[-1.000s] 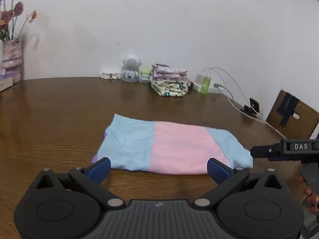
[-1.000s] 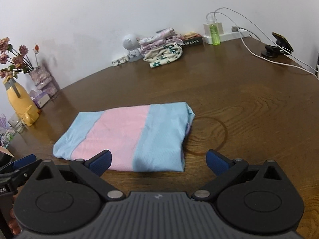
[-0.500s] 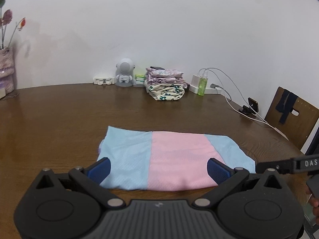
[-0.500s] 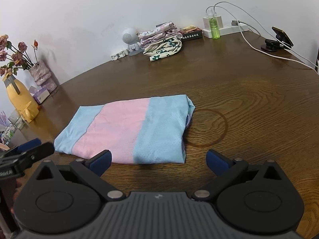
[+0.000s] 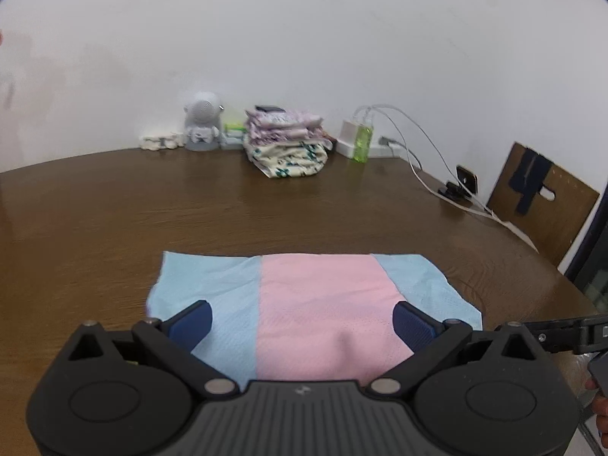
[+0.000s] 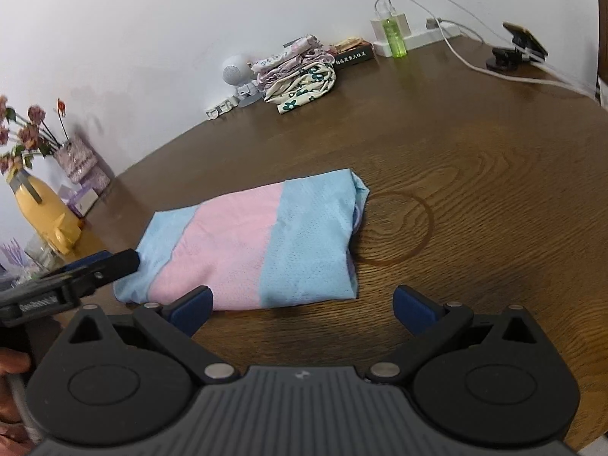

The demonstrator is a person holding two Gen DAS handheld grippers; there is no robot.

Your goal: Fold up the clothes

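Observation:
A folded garment with light blue ends and a pink middle band [image 5: 323, 304] lies flat on the brown wooden table [image 5: 266, 209]; it also shows in the right wrist view [image 6: 258, 243]. My left gripper [image 5: 302, 325] is open and empty, held over the garment's near edge with its blue pads [image 5: 190, 323] over the cloth. My right gripper [image 6: 302, 309] is open and empty, just in front of the garment's near edge, above bare table. The left gripper's finger [image 6: 98, 266] shows at the garment's left end in the right wrist view.
A stack of folded patterned clothes [image 5: 288, 144] sits at the back by the wall, beside a small white robot figure [image 5: 201, 127], a green bottle [image 5: 361, 142], a power strip and cables. A phone on a stand [image 6: 516, 45] is far right. A yellow bottle [image 6: 41, 212] and flower vase [image 6: 79, 163] stand left.
My left gripper has moved forward over the garment's near edge. My right gripper has moved closer to the garment. The garment has not moved.

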